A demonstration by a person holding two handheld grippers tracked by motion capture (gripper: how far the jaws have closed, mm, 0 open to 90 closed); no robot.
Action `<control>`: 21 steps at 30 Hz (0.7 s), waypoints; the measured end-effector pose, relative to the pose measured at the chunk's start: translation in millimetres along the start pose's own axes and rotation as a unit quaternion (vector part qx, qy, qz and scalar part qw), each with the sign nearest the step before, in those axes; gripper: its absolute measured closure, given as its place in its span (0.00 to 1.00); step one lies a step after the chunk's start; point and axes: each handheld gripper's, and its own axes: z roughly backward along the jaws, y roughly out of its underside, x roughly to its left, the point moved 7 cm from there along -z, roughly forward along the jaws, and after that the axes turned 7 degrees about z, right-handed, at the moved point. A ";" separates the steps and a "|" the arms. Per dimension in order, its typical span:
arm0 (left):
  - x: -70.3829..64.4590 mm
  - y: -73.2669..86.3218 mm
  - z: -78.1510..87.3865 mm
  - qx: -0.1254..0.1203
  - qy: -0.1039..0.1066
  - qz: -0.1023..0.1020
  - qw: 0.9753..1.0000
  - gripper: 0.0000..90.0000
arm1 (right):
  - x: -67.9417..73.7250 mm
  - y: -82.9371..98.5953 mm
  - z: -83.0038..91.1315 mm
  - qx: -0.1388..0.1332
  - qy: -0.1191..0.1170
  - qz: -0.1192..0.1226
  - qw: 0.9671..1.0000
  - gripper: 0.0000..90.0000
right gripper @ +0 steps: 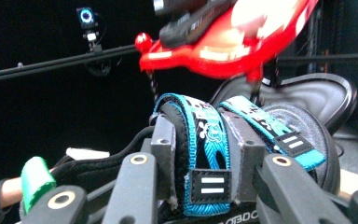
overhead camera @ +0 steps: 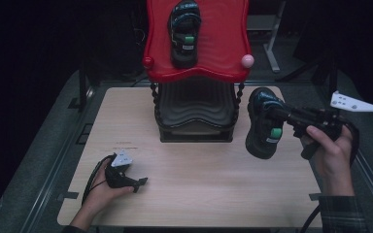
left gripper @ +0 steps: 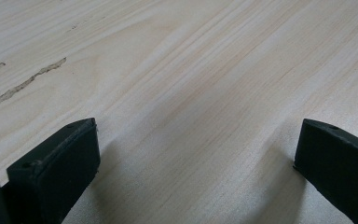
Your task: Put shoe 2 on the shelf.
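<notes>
Right gripper view: jaws clamped on the blue strap of a black sandal (right gripper: 200,140), pads pressed on either side of the strap at frame centre; green tab at lower left. Behind it, upper frame, red rack shelf (right gripper: 223,51), blurred.

High view: right gripper (overhead camera: 285,116) sits right of centre, held by the right hand (overhead camera: 330,150), with that sandal (overhead camera: 264,124) hanging off its tip, clear of the table, just right of the rack's lower black shelf (overhead camera: 194,109). Grey three-cornered plate sticks out at far right. Second sandal (overhead camera: 184,34), same black-and-blue type, lies on the red top shelf (overhead camera: 223,43) at top centre, toe toward the lower edge of the frame.

Left gripper view: jaws spread wide, nothing between them, bare wooden table (left gripper: 191,93) below.

High view: left gripper (overhead camera: 138,183) rests on the table (overhead camera: 199,184) at lower left, in the left hand (overhead camera: 104,191), well apart from rack and sandals.
</notes>
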 end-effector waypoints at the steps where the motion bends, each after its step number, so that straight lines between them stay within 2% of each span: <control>1: 0.0 0.0 0.0 0.000 0.000 0.000 1.000 0.00 | -1.2 -5.9 0.7 -0.003 0.002 0.003 1.000 0.75; 4: -0.3 0.1 0.0 0.000 0.001 0.002 1.000 0.00 | -6.0 -25.3 2.0 -0.010 0.009 0.012 1.000 0.75; 14: 0.0 0.3 0.1 0.001 0.000 -0.001 1.000 0.00 | -17.4 -72.8 3.7 -0.043 0.017 0.024 0.999 0.75; 21: 0.0 0.3 0.2 0.001 0.000 -0.001 1.000 0.00 | -23.8 -103.1 -8.0 -0.058 0.013 0.031 0.998 0.75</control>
